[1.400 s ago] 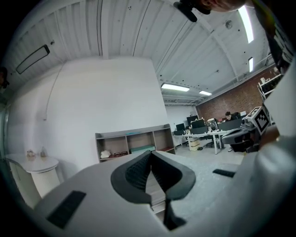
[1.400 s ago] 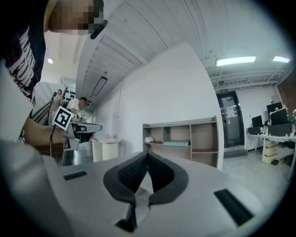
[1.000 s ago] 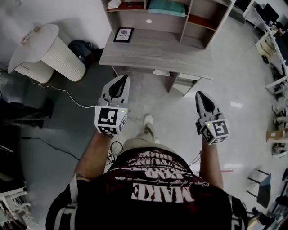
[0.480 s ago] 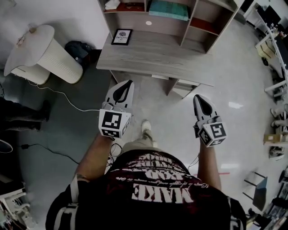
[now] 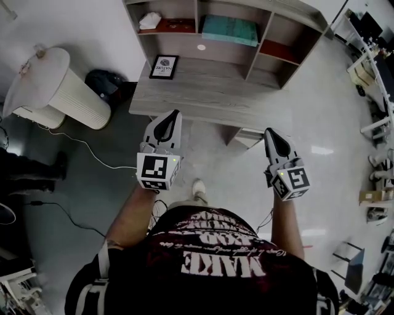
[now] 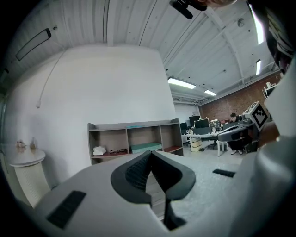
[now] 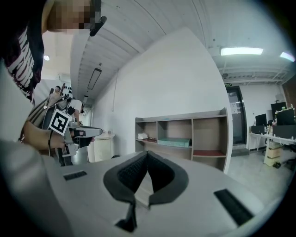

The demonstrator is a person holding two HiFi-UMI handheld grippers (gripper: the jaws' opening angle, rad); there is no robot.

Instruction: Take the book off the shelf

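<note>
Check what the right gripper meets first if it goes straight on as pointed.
Nothing close: the way looks free up to the shelf. The right gripper, shut, lines up roughly with the middle bay holding the book; depth is unclear.

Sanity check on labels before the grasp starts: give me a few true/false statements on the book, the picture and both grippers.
1. The teal book lies flat in the middle compartment of the shelf. True.
2. The left gripper and the right gripper are both shut and empty. True.
3. The framed picture stands in the right compartment. False: the framed picture stands on the desk, below the left compartment.
4. The left gripper touches the book. False: it is well apart from the shelf.
</note>
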